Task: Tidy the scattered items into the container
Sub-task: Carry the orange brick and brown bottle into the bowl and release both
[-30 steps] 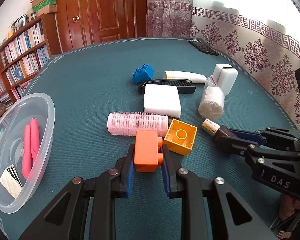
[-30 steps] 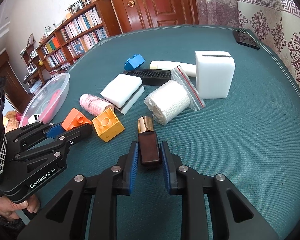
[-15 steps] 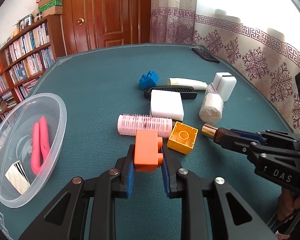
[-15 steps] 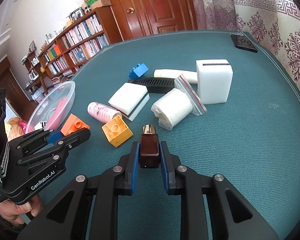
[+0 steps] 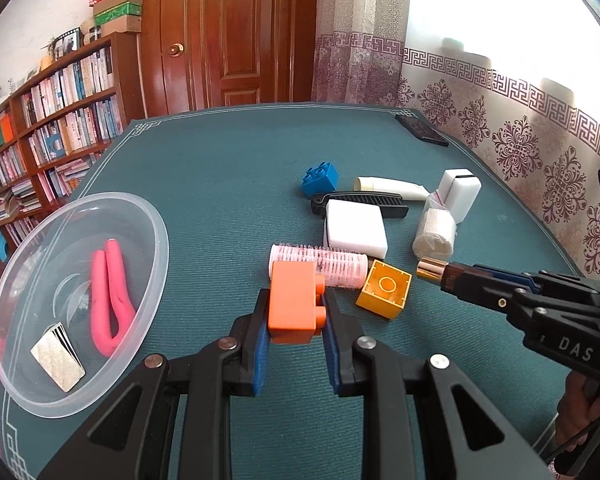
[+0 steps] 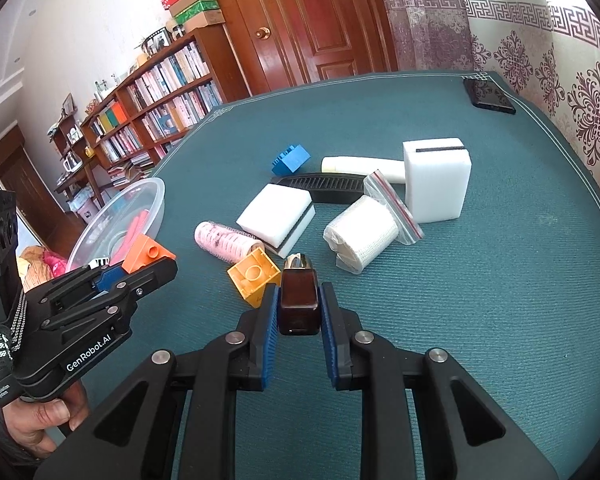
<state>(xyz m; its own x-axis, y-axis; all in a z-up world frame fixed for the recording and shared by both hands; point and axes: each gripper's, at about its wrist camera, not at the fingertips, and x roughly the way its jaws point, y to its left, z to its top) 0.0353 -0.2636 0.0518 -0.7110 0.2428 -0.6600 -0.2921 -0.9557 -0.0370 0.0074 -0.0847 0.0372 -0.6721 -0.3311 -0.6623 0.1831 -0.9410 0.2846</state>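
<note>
My left gripper (image 5: 296, 312) is shut on an orange toy brick (image 5: 294, 302), held above the green table. The same orange brick (image 6: 146, 252) shows at the left gripper's tip in the right wrist view. My right gripper (image 6: 299, 308) is shut on a small brown bottle (image 6: 299, 306) with a gold cap, lifted off the table; that bottle's cap (image 5: 430, 270) also shows in the left wrist view. A clear plastic bowl (image 5: 148, 216) at the left holds a pink looped item (image 5: 110, 298) and a small card pack (image 5: 58, 356).
On the table lie a yellow brick (image 5: 385, 294), a pink hair roller (image 5: 320, 260), a white sponge (image 5: 354, 226), a black comb (image 5: 360, 202), a blue brick (image 5: 320, 178), a cream tube (image 5: 392, 189), a bagged gauze roll (image 5: 434, 232) and a white block (image 5: 459, 192). A phone (image 5: 422, 131) lies far back.
Both grippers have risen and drawn back from the pile with their loads. The bowl now shows more fully at the left.
</note>
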